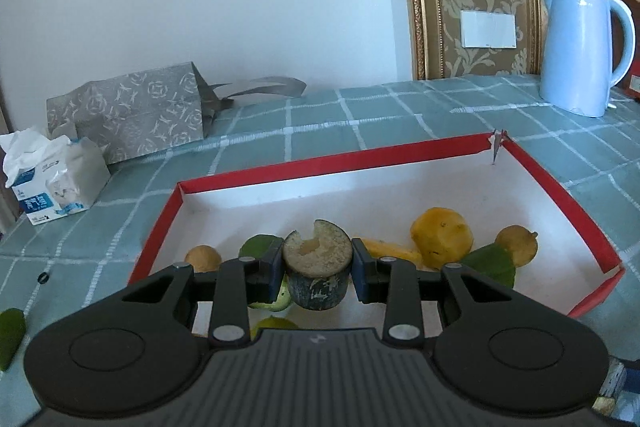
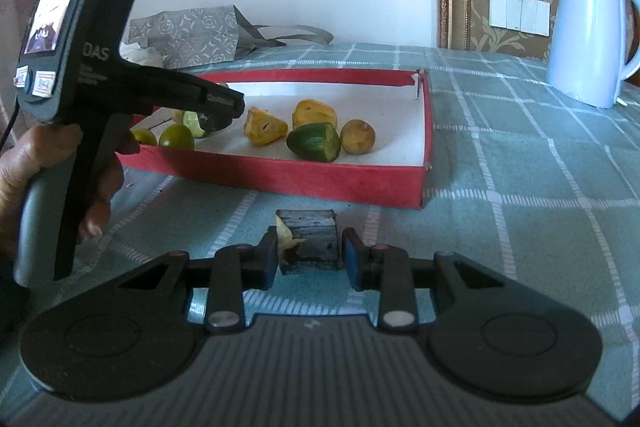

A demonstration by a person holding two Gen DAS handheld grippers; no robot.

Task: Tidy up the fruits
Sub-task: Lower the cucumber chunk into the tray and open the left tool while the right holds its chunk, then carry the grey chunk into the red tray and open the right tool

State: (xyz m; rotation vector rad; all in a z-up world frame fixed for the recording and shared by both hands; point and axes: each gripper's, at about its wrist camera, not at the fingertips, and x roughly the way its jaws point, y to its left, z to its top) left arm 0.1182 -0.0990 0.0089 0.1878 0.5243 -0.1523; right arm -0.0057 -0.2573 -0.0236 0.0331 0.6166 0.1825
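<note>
My left gripper point(image 1: 317, 267) is shut on a dark sugarcane piece point(image 1: 317, 267) and holds it over the near left part of the red box point(image 1: 320, 161). The box holds yellow fruit pieces point(image 1: 442, 237), small brown round fruits point(image 1: 516, 245) and green leaves point(image 1: 490, 263). In the right wrist view the left gripper point(image 2: 218, 117) reaches into the box point(image 2: 288, 173), which holds yellow pieces point(image 2: 264, 126), a green cut fruit point(image 2: 314, 141) and green round fruits point(image 2: 176, 137). My right gripper point(image 2: 310, 251) is shut on a second dark sugarcane piece point(image 2: 310, 241) with a yellow scrap, on the cloth before the box.
A blue kettle point(image 1: 580, 47) stands at the back right on the teal checked tablecloth point(image 1: 400, 115). A grey gift bag point(image 1: 132, 115) and a tissue pack point(image 1: 52, 179) lie at the back left. A green leaf point(image 1: 10, 337) lies on the cloth at the left edge.
</note>
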